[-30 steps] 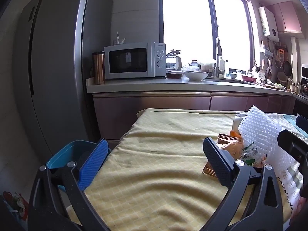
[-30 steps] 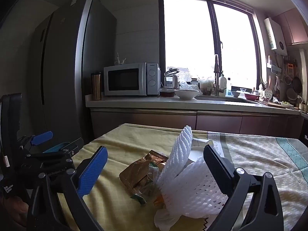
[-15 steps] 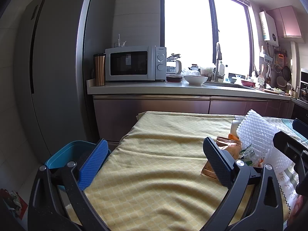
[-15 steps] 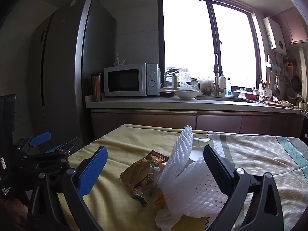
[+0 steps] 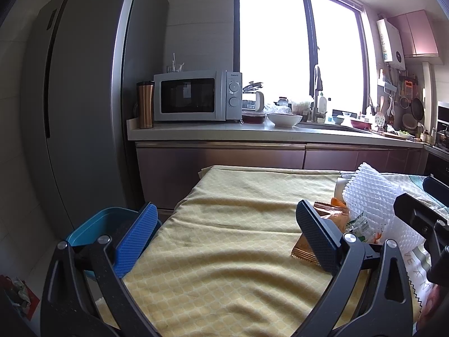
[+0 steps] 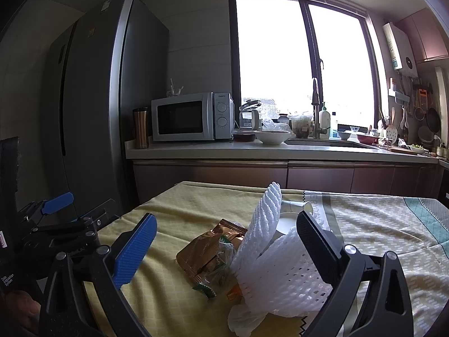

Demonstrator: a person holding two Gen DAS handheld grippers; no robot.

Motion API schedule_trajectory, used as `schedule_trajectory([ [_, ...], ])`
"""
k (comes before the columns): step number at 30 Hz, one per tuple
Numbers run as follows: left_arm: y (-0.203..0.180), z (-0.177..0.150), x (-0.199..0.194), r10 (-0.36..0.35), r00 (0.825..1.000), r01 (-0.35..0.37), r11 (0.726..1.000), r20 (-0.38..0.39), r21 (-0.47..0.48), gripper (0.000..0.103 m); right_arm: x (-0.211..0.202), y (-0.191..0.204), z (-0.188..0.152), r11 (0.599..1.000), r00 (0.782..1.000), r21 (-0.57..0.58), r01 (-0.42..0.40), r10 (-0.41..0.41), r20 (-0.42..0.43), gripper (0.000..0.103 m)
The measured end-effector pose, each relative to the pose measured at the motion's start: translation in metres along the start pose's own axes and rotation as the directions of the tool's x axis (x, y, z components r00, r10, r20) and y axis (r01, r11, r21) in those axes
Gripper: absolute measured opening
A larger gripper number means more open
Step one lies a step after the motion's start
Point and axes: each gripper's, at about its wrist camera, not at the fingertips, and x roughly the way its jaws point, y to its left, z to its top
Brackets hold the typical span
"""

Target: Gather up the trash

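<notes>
A pile of trash lies on the yellow tablecloth (image 5: 224, 238): white foam netting (image 6: 277, 269) (image 5: 373, 199), a brown-gold snack wrapper (image 6: 207, 250) (image 5: 304, 248), small green-and-clear wrappers (image 6: 221, 264) and a white plastic bag (image 6: 244, 317). My right gripper (image 6: 227, 247) is open, its fingers straddling the pile from the near side. My left gripper (image 5: 227, 233) is open and holds nothing; it hangs over the table's left part, with the pile to its right. A blue bin (image 5: 95, 224) stands on the floor beside the table's left edge.
A white cup or tub (image 6: 294, 207) sits behind the netting. Beyond the table runs a kitchen counter (image 5: 252, 134) with a microwave (image 5: 196, 95), a copper tumbler (image 5: 145, 104), bowls and a sink. A tall grey fridge (image 5: 84, 98) stands at the left.
Both grippers have risen and drawn back a little; the trash pile has not moved and both stay open.
</notes>
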Motion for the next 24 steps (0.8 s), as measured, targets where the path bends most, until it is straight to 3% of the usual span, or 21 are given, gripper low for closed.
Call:
schedule_trajectory([
  [24, -0.0033, -0.0016, -0.0014, -0.005, 1.000, 0.005, 1.000, 0.010, 0.002, 0.097, 0.0042, -0.0050, -0.0023, 1.000, 1.000, 0.024, -0.006, 0.006, -0.002, 0.096],
])
